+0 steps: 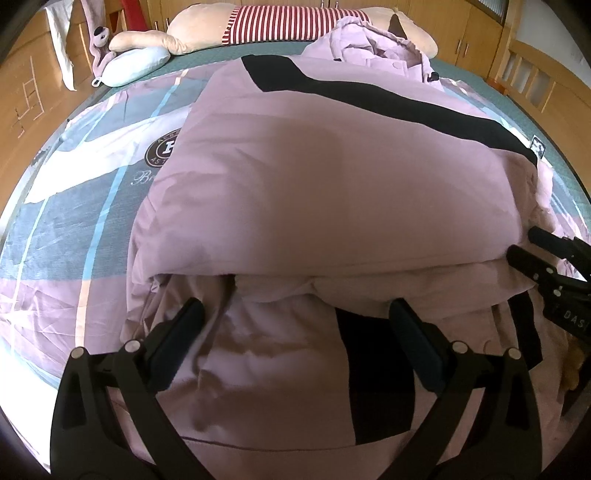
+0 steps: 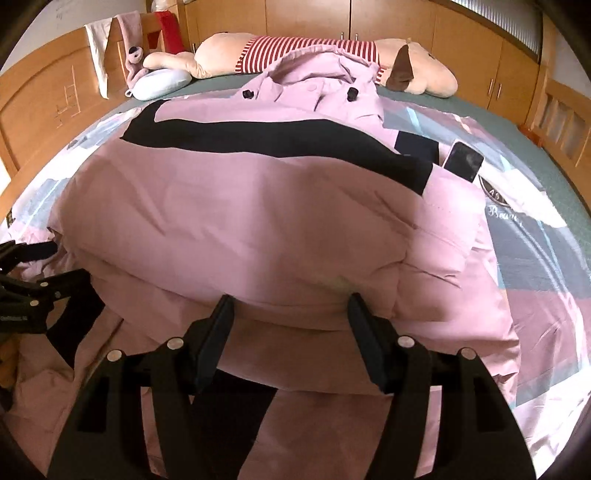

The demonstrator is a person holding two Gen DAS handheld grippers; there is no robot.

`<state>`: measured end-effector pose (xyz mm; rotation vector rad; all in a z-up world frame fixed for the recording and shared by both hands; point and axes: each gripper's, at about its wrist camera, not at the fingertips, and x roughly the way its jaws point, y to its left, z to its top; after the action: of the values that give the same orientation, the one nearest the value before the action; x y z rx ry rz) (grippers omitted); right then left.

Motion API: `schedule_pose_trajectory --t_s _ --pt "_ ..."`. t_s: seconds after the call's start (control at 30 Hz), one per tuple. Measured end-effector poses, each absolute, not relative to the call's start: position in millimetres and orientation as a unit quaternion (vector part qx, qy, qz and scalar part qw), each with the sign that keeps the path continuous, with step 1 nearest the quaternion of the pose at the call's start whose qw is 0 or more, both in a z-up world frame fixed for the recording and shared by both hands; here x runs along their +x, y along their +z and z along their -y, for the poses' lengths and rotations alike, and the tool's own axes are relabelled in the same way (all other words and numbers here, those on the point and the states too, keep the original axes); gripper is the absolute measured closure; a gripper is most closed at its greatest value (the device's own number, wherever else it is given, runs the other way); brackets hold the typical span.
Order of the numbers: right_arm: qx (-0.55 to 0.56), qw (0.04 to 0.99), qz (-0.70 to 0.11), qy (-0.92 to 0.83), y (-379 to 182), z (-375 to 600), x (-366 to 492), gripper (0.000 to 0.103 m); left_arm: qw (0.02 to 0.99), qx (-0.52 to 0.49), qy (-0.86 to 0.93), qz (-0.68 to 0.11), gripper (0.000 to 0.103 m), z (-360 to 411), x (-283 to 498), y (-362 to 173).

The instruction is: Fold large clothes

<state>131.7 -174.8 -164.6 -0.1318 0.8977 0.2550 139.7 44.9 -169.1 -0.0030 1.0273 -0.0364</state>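
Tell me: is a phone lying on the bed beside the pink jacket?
Yes, a dark phone lies on the bedspread by the pink jacket.

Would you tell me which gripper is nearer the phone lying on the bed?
Right. The right gripper sits at the jacket's near fold below the phone; the left gripper is farther left.

Home bedroom: bed point(image 1: 92, 229), plush toy point(image 2: 424, 74), wooden wardrobes point(image 2: 388, 22).

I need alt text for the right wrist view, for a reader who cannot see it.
A bulky pink jacket with a black stripe lies folded on a bed, and the open right tool meets its near edge, with no fabric pinched. A dark phone lies beside the jacket, and a striped plush toy lies at the far end.
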Motion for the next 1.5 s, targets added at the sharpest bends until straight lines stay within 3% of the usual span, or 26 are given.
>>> schedule_pose_trajectory --t_s 0.1,0.33,0.5,0.63,0.77,0.97,1.13,1.23,1.37,1.5 --pt "-0.052 0.878 -0.447 0.166 -158.8 172.9 127.7 0.038 0.869 0.000 -0.016 -0.494 0.002 -45.2 140.3 -171.0" --pt "0.052 0.878 -0.397 0.261 -137.4 190.2 128.3 0.038 0.868 -0.002 -0.016 -0.497 0.002 -46.8 142.7 -172.7" --pt "0.033 0.880 -0.452 0.143 -168.5 204.1 152.8 0.038 0.868 0.003 -0.015 -0.497 0.002 -45.9 142.5 -173.9" --pt "0.011 0.883 -0.450 0.132 -169.1 194.8 152.3 0.038 0.867 0.005 -0.014 -0.497 0.002 -45.5 142.2 -174.3" --pt "-0.023 0.886 -0.445 0.130 -170.0 186.5 146.8 0.032 0.867 0.007 -0.014 -0.498 0.002 -45.6 142.4 -174.4" --pt "0.003 0.896 -0.392 0.210 -149.3 184.8 134.9 0.030 0.867 0.008 -0.013 -0.498 0.002 -45.5 142.3 -175.1" --pt "0.011 0.906 -0.415 0.081 -163.0 211.7 153.7 0.030 0.868 0.009 -0.013 -0.497 0.002 -45.8 142.1 -175.2" --pt "0.042 0.896 -0.437 0.069 -172.6 225.3 164.2 0.030 0.884 -0.038 -0.015 -0.467 0.002 -55.5 137.6 -162.6" --pt "-0.017 0.897 -0.438 0.053 -174.7 209.1 161.9 0.023 0.901 -0.105 -0.030 -0.419 0.002 -73.4 132.2 -141.4" --pt "-0.024 0.897 -0.439 0.049 -175.9 209.8 157.9 0.019 0.875 -0.102 0.003 -0.473 0.002 -84.7 147.5 -165.6"
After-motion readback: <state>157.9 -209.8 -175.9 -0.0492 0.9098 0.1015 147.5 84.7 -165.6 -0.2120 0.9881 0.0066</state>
